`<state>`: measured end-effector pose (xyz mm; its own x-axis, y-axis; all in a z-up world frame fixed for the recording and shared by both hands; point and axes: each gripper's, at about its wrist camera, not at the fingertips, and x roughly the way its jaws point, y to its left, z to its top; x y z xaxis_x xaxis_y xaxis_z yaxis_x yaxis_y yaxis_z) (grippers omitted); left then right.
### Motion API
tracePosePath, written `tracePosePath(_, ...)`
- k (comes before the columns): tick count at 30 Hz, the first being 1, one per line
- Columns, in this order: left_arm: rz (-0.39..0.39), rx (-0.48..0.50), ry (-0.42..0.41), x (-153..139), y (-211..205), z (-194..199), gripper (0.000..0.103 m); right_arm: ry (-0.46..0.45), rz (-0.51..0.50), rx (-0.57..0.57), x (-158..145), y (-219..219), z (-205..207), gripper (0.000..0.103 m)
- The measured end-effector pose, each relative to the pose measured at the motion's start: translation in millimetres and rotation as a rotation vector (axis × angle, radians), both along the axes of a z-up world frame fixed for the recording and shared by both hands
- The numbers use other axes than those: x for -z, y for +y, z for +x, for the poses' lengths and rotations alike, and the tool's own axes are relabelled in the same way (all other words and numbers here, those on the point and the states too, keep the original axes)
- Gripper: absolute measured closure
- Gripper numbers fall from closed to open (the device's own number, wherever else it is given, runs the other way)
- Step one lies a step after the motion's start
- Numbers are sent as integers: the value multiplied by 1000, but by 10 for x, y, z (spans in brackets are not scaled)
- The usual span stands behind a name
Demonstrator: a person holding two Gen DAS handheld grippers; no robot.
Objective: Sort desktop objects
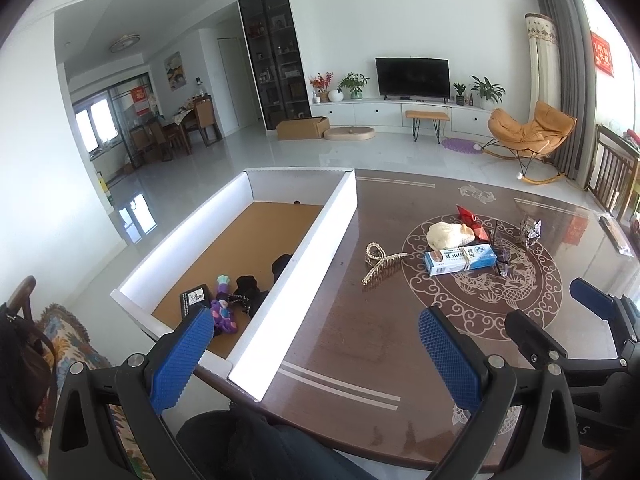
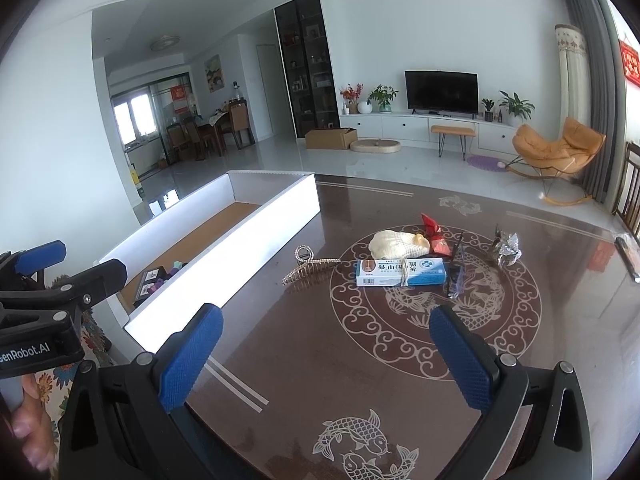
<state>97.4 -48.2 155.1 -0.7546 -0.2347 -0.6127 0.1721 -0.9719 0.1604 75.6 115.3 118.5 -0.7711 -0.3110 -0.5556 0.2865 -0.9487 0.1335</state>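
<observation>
On the dark patterned table [image 1: 328, 344] [image 2: 304, 352] lie a gold hair claw [image 1: 380, 264] [image 2: 306, 270], a blue-and-white toothpaste box [image 1: 460, 259] [image 2: 400, 272], a cream knitted bundle [image 1: 448, 235] [image 2: 398, 243], a red packet [image 1: 470, 216] [image 2: 432, 227], dark glasses [image 1: 502, 254] [image 2: 456, 276] and a crumpled silver piece [image 1: 530, 230] [image 2: 506, 246]. A white box [image 1: 316, 256] [image 2: 224, 252] on the left holds a purple toy [image 1: 222, 308], a black card [image 1: 195, 300] and black items [image 1: 248, 288]. My left gripper [image 1: 316, 354] hovers open over the box's near corner. My right gripper [image 2: 326, 354] hangs open above the table's near part.
The right gripper [image 1: 568, 320] shows at the right of the left wrist view; the left gripper [image 2: 60, 276] and a hand [image 2: 28, 424] show at the left of the right wrist view. A flowered cushion [image 1: 68, 336] lies left of the table. A wooden chair [image 1: 612, 176] stands far right.
</observation>
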Motion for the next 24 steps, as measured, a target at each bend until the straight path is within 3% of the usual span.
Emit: tracePosePath(24,41,48,-96,344,106,-298,0,-72,23,64,354,195,-227,0)
